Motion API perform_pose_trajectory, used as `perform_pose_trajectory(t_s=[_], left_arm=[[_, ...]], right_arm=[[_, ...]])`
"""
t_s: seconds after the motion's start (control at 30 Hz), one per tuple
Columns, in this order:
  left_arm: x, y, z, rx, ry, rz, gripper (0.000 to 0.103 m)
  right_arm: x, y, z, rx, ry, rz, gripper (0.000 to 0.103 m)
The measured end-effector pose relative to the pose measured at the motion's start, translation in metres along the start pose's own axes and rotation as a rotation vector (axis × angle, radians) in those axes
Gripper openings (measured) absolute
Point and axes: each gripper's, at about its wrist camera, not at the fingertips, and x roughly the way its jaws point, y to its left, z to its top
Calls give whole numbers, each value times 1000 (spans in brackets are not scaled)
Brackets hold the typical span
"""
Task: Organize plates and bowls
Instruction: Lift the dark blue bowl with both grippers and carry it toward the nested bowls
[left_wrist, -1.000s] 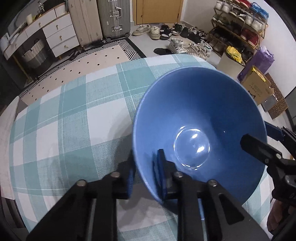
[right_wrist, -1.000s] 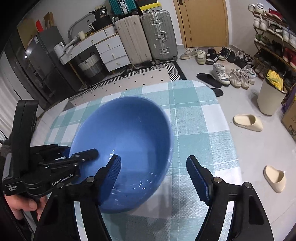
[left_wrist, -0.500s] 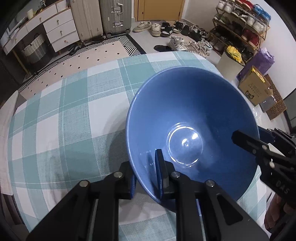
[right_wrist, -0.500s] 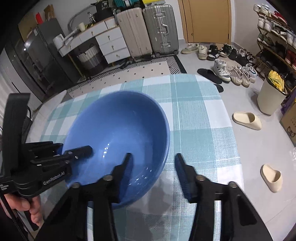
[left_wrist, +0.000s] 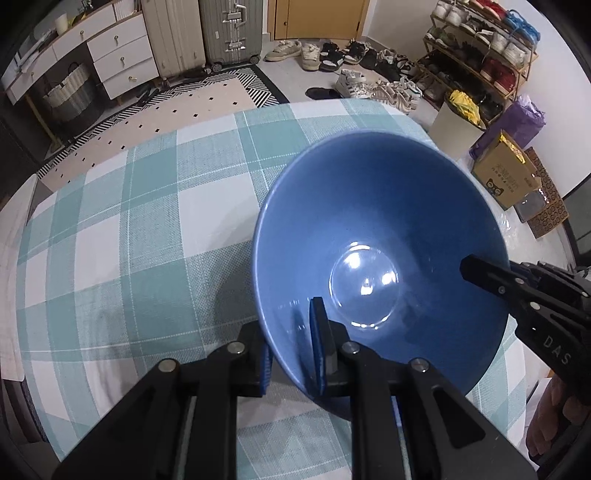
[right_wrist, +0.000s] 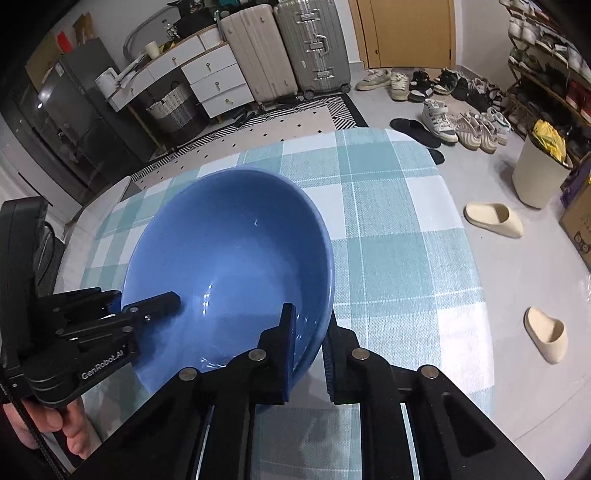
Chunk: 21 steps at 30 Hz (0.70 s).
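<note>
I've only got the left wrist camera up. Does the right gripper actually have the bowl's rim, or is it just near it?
Observer: The right gripper has it. Its jaws have just been closing and now pinch the blue bowl at the rim, one finger inside, one outside.
Operator: What's on the floor beyond that side?
Observer: Two cream slippers lie beside the table.
Operator: Who's holding the left gripper?
Observer: A hand wraps its handle, and the left gripper clamps the opposite rim.
</note>
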Motion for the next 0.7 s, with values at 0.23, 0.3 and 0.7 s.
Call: perform_pose_trajectory(t_s=[0.23,0.3,0.7], left_arm=[[-10,-2,-11,5,-10,-1,16],[-12,-2,-15,1,-7,-6,16],[-40,-6,-47,0,-20,-27,16]], right_arm=[[-9,1,-7,27,6,10,13],[-13,4,-11,26,10,5,13],[-46,18,-38,11,-12,-8,12]])
